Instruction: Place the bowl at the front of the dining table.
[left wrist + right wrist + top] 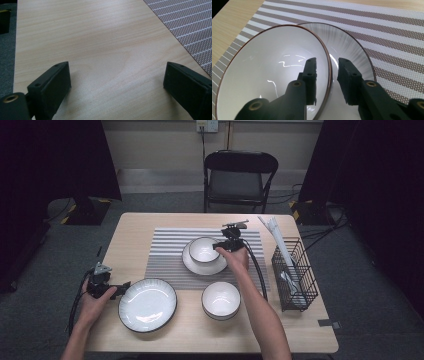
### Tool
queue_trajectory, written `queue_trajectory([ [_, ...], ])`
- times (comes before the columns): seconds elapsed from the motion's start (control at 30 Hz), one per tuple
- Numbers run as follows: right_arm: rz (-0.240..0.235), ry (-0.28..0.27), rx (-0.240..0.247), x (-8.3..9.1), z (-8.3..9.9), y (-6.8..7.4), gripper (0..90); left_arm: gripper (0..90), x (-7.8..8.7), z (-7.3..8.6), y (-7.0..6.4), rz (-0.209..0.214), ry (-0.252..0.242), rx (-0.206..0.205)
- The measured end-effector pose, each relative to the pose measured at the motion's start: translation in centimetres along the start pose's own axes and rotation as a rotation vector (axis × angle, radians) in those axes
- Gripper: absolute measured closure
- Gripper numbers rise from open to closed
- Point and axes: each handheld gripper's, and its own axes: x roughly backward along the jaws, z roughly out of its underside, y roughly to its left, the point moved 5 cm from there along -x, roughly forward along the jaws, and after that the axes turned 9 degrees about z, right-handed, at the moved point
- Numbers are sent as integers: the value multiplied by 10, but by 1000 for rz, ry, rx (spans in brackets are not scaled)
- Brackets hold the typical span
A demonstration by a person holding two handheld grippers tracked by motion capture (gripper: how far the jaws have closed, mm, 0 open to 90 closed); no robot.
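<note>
A white bowl [203, 249] [274, 75] with a dark rim sits on a small ribbed plate [192, 265] [352, 50] on the striped placemat [170, 255] [387, 30]. My right gripper [217, 246] [327, 60] straddles the bowl's right rim, one jaw inside and one outside. A slim gap shows on each side of the rim, so the gripper is open. My left gripper [125, 285] [117, 67] rests open over bare table wood [87, 30], just left of a large white plate [147, 305], with nothing between its jaws.
A second white bowl [221, 300] stands near the table's front, right of the large plate. A black wire basket [295, 280] holding utensils and white sticks stands at the right edge. A folding chair [240, 175] stands behind the table.
</note>
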Motion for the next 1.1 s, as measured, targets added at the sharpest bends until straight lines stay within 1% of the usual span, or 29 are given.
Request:
queue_trajectory([
  [0.2, -4, -7, -2, 4, 0, -1, 592, 71, 0, 0, 0, -1, 0, 0],
  [0.3, -17, -10, -8, 5, 2, 1, 560, 70, 0, 0, 0, -1, 1, -1],
  [0.33, -13, -8, 1, 5, 2, 2, 552, 69, 0, 0, 0, -1, 1, -1],
  [0.4, -20, -14, -2, 7, 2, 3, 531, 69, 0, 0, 0, -1, 1, -1],
  [0.43, -18, -22, -3, 8, 2, 3, 506, 69, 0, 0, 0, -2, 2, -2],
  [0.47, -6, -25, 2, 9, 1, 2, 480, 69, 0, 0, 0, -1, 1, 0],
  [0.53, -2, -22, 5, 11, 1, 3, 427, 69, 0, 0, 0, -1, 1, 0],
  [0.6, -1, -19, 6, 13, 1, 3, 402, 69, 0, 0, 0, -1, 2, -2],
  [0.73, -2, -47, -11, 17, 0, 2, 343, 67, 0, 0, 0, 0, 1, 0],
  [0.8, 3, -52, 1, 19, 1, 3, 335, 67, 0, 0, 0, -1, 1, -1],
  [0.87, -4, -65, -2, 22, 0, 4, 332, 66, 0, 0, 0, -1, 1, -1],
  [0.97, 2, -90, 10, 28, -2, 4, 324, 66, 0, 0, 0, -3, 2, -1],
  [1.03, -2, -91, 7, 30, -2, 5, 307, 66, 0, 0, 0, -4, 3, 0],
  [1.1, -5, -80, 6, 32, -1, 6, 305, 66, 0, 0, 0, -1, 1, -1],
])
